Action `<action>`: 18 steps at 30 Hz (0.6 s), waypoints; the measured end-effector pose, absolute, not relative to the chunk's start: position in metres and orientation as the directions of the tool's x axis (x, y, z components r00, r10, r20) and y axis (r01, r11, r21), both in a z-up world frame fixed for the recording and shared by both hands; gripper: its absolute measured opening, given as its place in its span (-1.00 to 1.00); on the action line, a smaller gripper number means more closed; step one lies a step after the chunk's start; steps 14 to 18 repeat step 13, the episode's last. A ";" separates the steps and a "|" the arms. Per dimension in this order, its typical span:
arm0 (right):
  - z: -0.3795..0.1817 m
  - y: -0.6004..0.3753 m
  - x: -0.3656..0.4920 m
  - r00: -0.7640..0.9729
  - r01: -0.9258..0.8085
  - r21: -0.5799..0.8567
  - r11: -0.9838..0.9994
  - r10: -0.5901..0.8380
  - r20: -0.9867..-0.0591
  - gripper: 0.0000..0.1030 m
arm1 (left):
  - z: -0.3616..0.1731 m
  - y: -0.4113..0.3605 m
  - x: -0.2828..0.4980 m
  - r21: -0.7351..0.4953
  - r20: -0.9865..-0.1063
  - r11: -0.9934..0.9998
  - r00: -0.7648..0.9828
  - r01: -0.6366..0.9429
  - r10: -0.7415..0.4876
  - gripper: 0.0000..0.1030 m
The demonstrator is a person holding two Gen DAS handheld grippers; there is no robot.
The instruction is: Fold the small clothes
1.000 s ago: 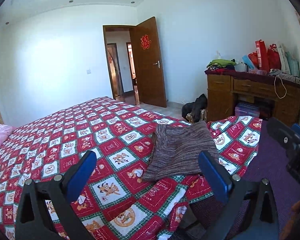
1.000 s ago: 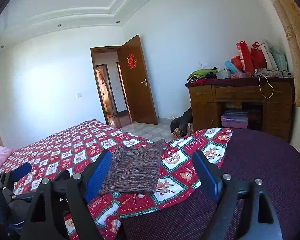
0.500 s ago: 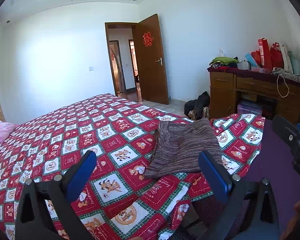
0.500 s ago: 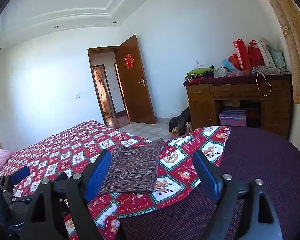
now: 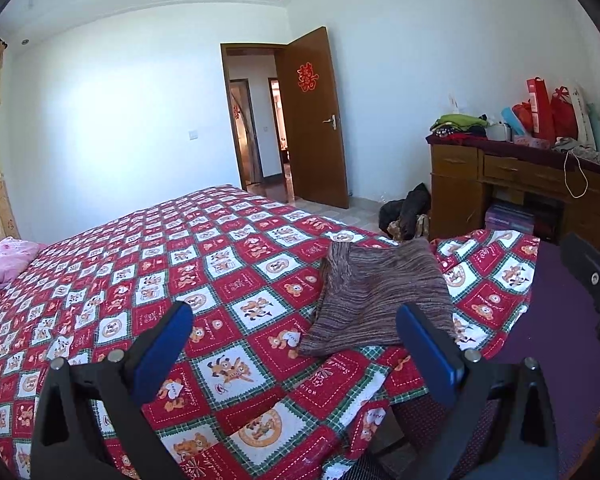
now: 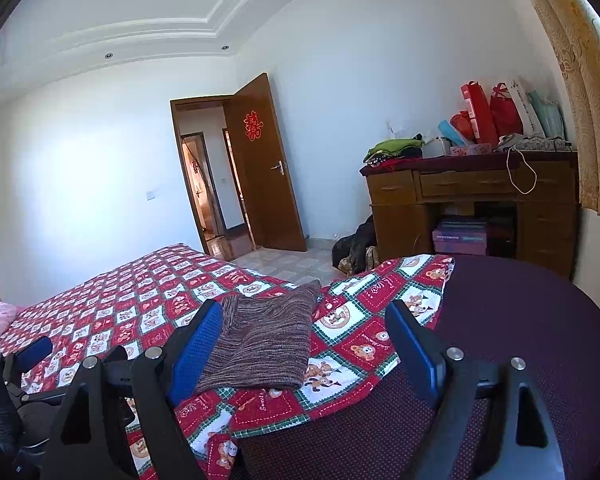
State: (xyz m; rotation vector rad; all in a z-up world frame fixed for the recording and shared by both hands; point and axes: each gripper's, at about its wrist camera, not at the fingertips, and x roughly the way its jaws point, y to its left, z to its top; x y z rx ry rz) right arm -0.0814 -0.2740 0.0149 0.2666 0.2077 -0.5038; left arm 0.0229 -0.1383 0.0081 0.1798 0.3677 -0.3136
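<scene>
The wide bed in its red-and-white cartoon-patch quilt carries the striped brown-grey knitted garment, folded flat near the corner. Over the past second both views have tilted upward slightly: the left tool and right tool, both wide and empty, seem to be withdrawing, so the fold looks finished.

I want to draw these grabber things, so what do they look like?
Each one is the same. The left gripper and the right gripper have chunky black frames shaped like triangles with holes, round silver bolts on top, and two flat blue fingers with a bumpy, meshy skin. No cables, words or sleeves show.
</scene>
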 end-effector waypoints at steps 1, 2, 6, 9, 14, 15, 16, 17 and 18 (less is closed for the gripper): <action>0.015 -0.274 -0.082 0.855 0.502 0.201 0.841 -0.448 -0.260 0.64 | 0.009 -0.139 0.023 0.116 -0.378 0.936 0.886 0.334 -0.269 1.00; 0.016 -0.274 -0.082 0.855 0.503 0.203 0.840 -0.449 -0.259 0.64 | 0.009 -0.139 0.022 0.115 -0.377 0.935 0.886 0.335 -0.271 1.00; 0.016 -0.276 -0.085 0.854 0.508 0.211 0.835 -0.455 -0.255 0.64 | 0.010 -0.141 0.023 0.091 -0.398 0.927 0.866 0.365 -0.302 1.00; 0.017 -0.278 -0.086 0.853 0.508 0.216 0.834 -0.454 -0.255 0.64 | 0.008 -0.142 0.024 0.070 -0.407 0.913 0.847 0.401 -0.341 1.00; 0.015 -0.281 -0.085 0.852 0.510 0.226 0.830 -0.452 -0.265 0.64 | 0.008 -0.144 0.023 0.087 -0.405 0.914 0.852 0.397 -0.331 1.00; 0.015 -0.281 -0.085 0.852 0.510 0.226 0.830 -0.452 -0.265 0.64 | 0.008 -0.144 0.023 0.087 -0.405 0.914 0.852 0.397 -0.331 1.00; 0.015 -0.281 -0.085 0.852 0.510 0.226 0.830 -0.452 -0.265 0.64 | 0.008 -0.144 0.023 0.087 -0.405 0.914 0.852 0.397 -0.331 1.00; 0.015 -0.281 -0.085 0.852 0.510 0.226 0.830 -0.452 -0.265 0.64 | 0.008 -0.144 0.023 0.087 -0.405 0.914 0.852 0.397 -0.331 1.00; 0.015 -0.281 -0.085 0.852 0.510 0.226 0.830 -0.452 -0.265 0.64 | 0.008 -0.144 0.023 0.087 -0.405 0.914 0.852 0.397 -0.331 1.00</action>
